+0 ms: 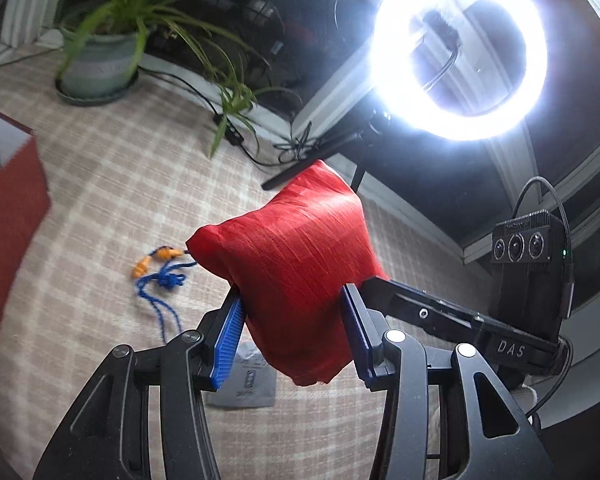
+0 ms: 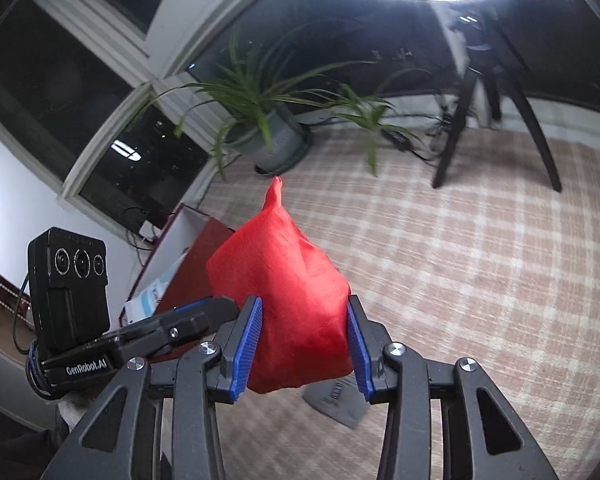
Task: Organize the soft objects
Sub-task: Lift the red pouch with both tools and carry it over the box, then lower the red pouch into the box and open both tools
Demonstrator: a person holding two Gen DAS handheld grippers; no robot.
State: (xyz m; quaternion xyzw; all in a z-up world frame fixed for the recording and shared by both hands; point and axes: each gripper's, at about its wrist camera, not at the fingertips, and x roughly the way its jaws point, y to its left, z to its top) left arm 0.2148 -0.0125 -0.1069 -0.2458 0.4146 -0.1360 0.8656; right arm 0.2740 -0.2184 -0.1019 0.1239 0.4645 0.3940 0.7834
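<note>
Both the left claw [image 1: 292,316] and the right claw [image 2: 305,336] are squeezing the soft red cloth bag [image 1: 296,264], holding it up over the checked tablecloth [image 1: 112,184], probably needing the red box [image 2: 196,264] at nine o'clock next.

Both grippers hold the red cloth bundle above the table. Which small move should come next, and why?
Probably carry the red cloth bundle toward the open red box. The left gripper and right gripper both clamp it above the table, and the box stands close by.
</note>
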